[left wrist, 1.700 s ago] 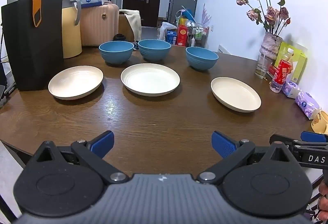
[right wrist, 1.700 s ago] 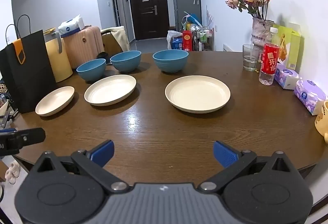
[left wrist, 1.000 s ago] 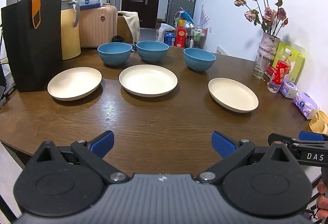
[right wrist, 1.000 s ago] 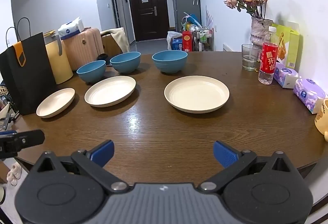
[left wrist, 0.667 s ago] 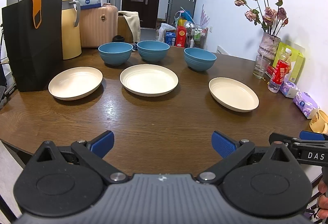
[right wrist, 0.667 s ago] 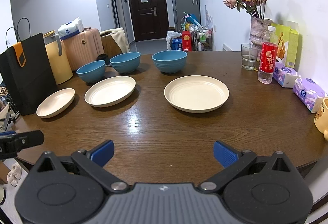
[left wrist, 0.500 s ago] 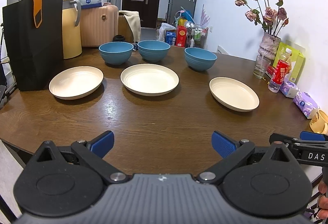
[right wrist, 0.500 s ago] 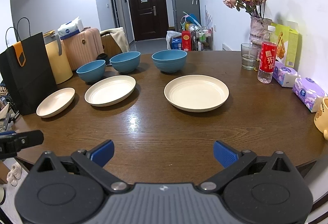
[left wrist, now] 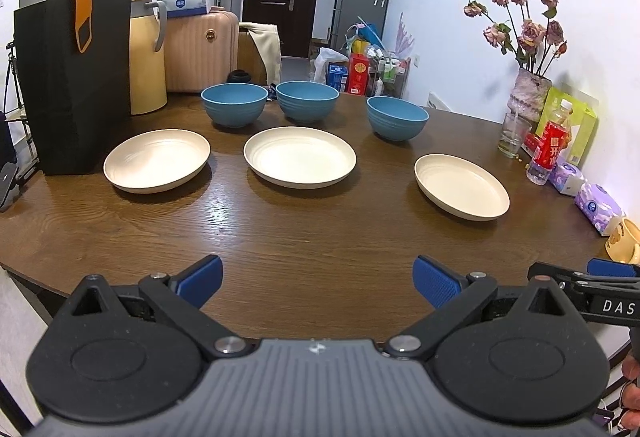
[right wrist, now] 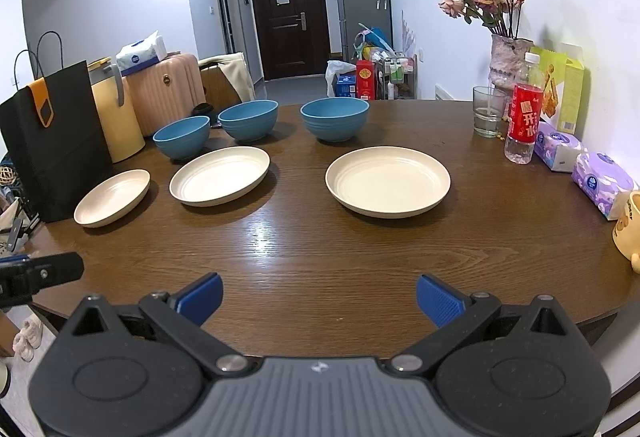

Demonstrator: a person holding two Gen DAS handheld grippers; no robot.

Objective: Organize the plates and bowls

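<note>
Three cream plates lie in a row on the brown wooden table point(left wrist: 320, 237): left plate point(left wrist: 157, 160), middle plate point(left wrist: 299, 156), right plate point(left wrist: 461, 185). Behind them stand three blue bowls: left bowl point(left wrist: 234, 110), middle bowl point(left wrist: 307, 101), right bowl point(left wrist: 397, 117). The right wrist view shows the same right plate point(right wrist: 387, 180), middle plate point(right wrist: 219, 175) and left plate point(right wrist: 112, 197). My left gripper point(left wrist: 318, 281) hovers open over the near table edge with nothing between its blue pads. My right gripper point(right wrist: 319, 297) is likewise open and empty, facing the right plate.
A black paper bag point(left wrist: 74, 77) and a yellow jug point(left wrist: 146, 53) stand at the table's left. A vase of dried roses point(right wrist: 504, 65), a glass point(right wrist: 486, 111), a red-labelled bottle point(right wrist: 524, 117), tissue packs point(right wrist: 602, 183) and a yellow mug point(right wrist: 628, 229) line the right side.
Both grippers stayed open and empty. The views shifted only slightly; plates and bowls have not moved.
</note>
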